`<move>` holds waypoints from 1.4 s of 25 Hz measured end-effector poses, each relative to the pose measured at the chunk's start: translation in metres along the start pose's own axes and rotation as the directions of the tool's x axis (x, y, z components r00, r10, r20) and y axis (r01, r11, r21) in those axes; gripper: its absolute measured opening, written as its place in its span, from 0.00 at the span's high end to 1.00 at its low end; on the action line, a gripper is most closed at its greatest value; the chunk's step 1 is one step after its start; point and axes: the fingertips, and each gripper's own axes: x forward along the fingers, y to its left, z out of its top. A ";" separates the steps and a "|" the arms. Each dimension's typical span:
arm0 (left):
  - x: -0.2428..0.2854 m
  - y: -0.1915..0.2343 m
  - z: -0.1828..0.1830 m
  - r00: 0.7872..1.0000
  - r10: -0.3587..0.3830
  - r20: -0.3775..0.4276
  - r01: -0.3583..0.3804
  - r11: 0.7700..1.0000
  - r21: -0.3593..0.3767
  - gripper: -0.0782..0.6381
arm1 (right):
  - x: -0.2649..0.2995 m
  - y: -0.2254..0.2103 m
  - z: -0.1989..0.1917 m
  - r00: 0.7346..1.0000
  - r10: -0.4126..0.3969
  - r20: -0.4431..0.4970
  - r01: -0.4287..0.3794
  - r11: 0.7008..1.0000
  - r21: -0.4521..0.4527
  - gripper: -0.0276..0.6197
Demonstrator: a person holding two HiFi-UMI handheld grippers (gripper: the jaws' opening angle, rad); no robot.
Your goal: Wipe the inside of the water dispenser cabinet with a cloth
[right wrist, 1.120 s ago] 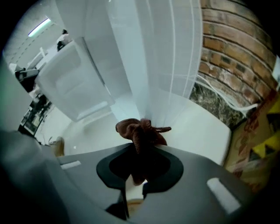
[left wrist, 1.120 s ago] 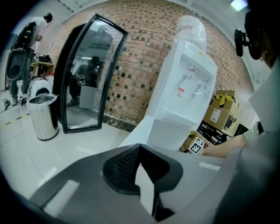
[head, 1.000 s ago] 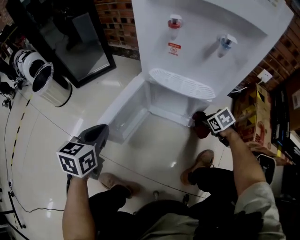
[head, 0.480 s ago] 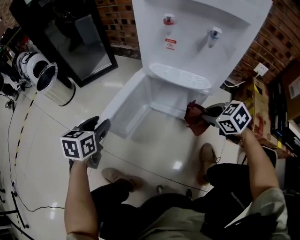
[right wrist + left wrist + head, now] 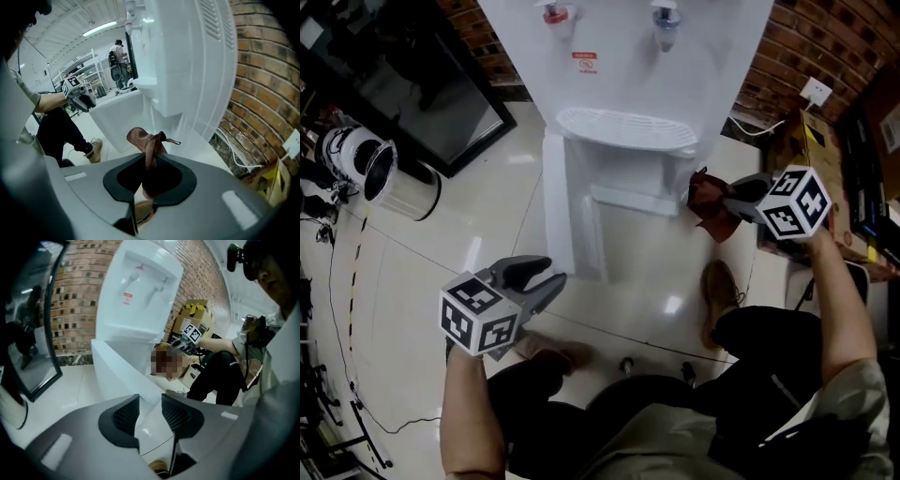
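Since a second ago, my right tool point(image 5: 733, 197) has lifted the cloth point(image 5: 709, 204) up from low by the bottom of the cabinet point(image 5: 633, 178). It now hangs in the air just outside the cabinet's right front corner, not inside it. My left tool point(image 5: 551, 275) has slid closer to the open door point(image 5: 555, 206) of the water dispenser point(image 5: 628, 66), but it does not touch it. Its jaws were shut a second ago. They opened, then came in a little again, and now they stand a bit apart with nothing pinched between them. Through the gap I only see the white door and the shiny floor point(image 5: 441, 244) behind. My right tool is squeezed on the cloth. The jaws pinch a fold in its middle, and a crumpled red-brown lump sticks out past the tips. I think the cloth is light, soft and floppy, so it will not slip out, but it will bend and bunch up when I push it on a wall. A good place to hold it is where I hold it now, near the middle. That leaves enough cloth out in front, so the soft part rubs the plastic and the hard jaws do not. The cabinet looks thin and white, so I guess gentle pushes are enough.
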 end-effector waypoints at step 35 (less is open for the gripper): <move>0.189 -0.076 0.165 0.961 0.128 0.243 -0.129 0.992 -0.014 0.89 | 0.040 -0.082 -0.119 0.973 -0.173 -0.150 0.210 0.939 0.274 0.85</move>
